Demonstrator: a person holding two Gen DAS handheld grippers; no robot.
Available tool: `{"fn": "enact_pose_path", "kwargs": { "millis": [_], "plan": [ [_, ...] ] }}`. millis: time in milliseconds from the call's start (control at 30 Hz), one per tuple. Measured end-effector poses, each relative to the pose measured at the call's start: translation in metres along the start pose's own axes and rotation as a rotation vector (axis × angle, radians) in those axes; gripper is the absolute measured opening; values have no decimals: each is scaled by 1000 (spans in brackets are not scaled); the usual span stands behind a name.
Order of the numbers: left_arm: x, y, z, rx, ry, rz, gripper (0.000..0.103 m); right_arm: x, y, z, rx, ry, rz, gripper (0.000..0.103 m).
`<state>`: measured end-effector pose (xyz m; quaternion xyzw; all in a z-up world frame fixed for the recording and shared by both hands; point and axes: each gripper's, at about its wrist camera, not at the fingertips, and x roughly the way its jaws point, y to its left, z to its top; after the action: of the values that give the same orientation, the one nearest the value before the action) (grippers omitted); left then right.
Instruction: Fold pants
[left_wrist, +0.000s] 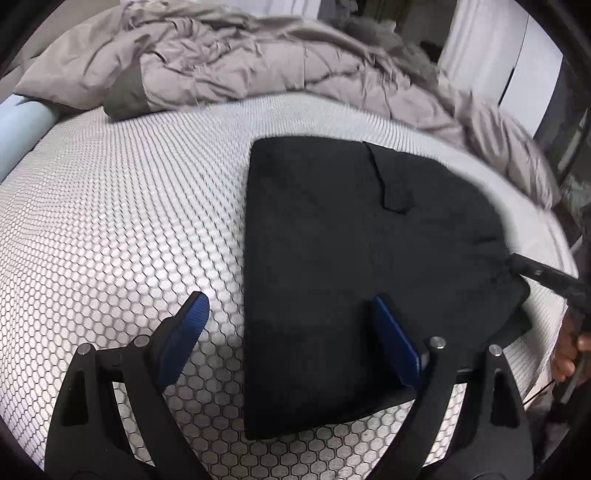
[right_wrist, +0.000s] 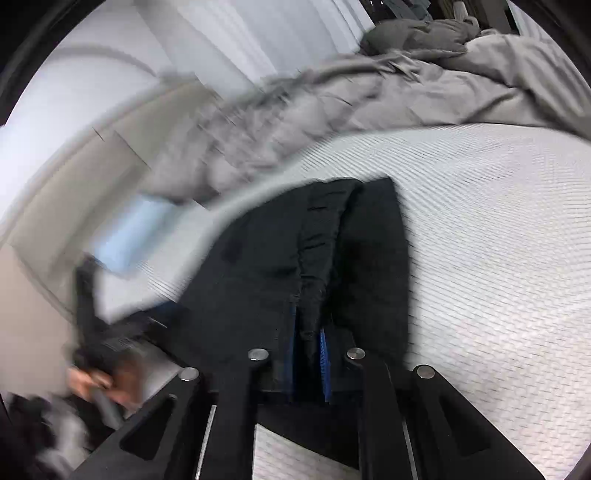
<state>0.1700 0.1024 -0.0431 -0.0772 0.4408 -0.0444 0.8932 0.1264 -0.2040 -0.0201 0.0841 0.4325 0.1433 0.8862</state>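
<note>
The black pants (left_wrist: 351, 258) lie folded in a flat stack on the white honeycomb-patterned mattress (left_wrist: 129, 221). My left gripper (left_wrist: 288, 301) hangs open over the stack's near left edge, with one blue pad above the bare mattress and the other above the cloth. Nothing is pinched between them. In the right wrist view, my right gripper (right_wrist: 309, 334) is shut on a raised ridge of the pants (right_wrist: 369, 258) at their near edge, and blue pads (right_wrist: 323, 347) show on either side of the fold. Its dark finger (left_wrist: 535, 273) reaches the stack's right side in the left wrist view.
A crumpled grey duvet (left_wrist: 240, 62) is heaped along the far side of the bed. A light blue roll (left_wrist: 22, 129) lies at the far left corner. A hand (left_wrist: 567, 350) shows at the right edge. Bare mattress spreads left of the pants.
</note>
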Motion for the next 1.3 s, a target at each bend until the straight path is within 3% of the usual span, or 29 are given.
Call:
{"fn": "enact_pose_path", "kwargs": {
  "millis": [33, 233, 367, 500, 633, 833, 1033, 1300],
  "plan": [
    [4, -1, -1, 5, 15, 8, 88, 10, -6, -3, 10, 39, -93, 23],
    [1, 1, -2, -19, 23, 5, 88, -11, -40, -2, 199, -14, 174, 30],
    [1, 1, -3, -25, 26, 5, 89, 1, -36, 0, 229, 57, 299, 44],
    [-1, 1, -4, -23, 25, 11, 89, 15, -24, 0, 190, 105, 253, 54],
    [2, 2, -4, -27, 27, 8, 90, 30, -21, 3, 182, 118, 246, 54],
    [3, 3, -3, -35, 29, 7, 90, 20, -37, -2, 203, 147, 287, 55],
    [4, 3, -2, -35, 32, 16, 90, 7, -41, -3, 212, 145, 407, 55],
    [5, 2, -2, -37, 32, 15, 90, -7, -51, 3, 260, 55, 472, 55]
  ]
}}
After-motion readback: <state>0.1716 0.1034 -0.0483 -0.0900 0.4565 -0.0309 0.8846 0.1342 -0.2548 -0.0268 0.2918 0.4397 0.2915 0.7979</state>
